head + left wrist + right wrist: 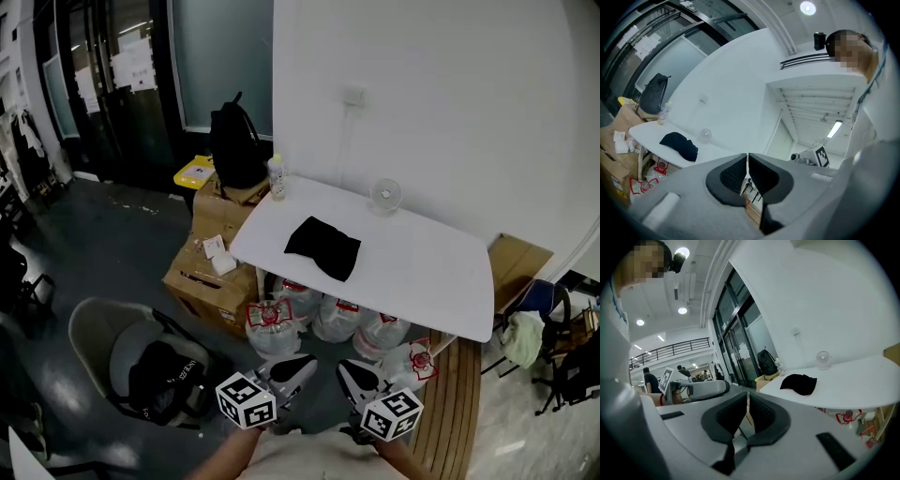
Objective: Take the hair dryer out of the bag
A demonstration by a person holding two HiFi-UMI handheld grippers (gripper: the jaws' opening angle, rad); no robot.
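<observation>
A black soft bag point(323, 247) lies crumpled on the white table point(422, 272), a little left of its middle. No hair dryer shows; the bag's inside is hidden. My left gripper point(302, 364) and right gripper point(347, 369) hang side by side low in the head view, close to the person's body and well short of the table. Both are shut with nothing between the jaws. The left gripper view has the bag point(679, 144) far off to the left past the shut left gripper point(747, 161). In the right gripper view the bag point(799, 383) lies to the right beyond the shut right gripper point(747, 401).
A small white fan point(385, 196) and a bottle point(276, 178) stand at the table's far edge. Several water jugs point(323, 319) sit under the table. Cardboard boxes point(211, 272) and a black backpack point(234, 145) stand at its left. A chair point(141, 361) is at lower left, wooden slats point(455, 412) at lower right.
</observation>
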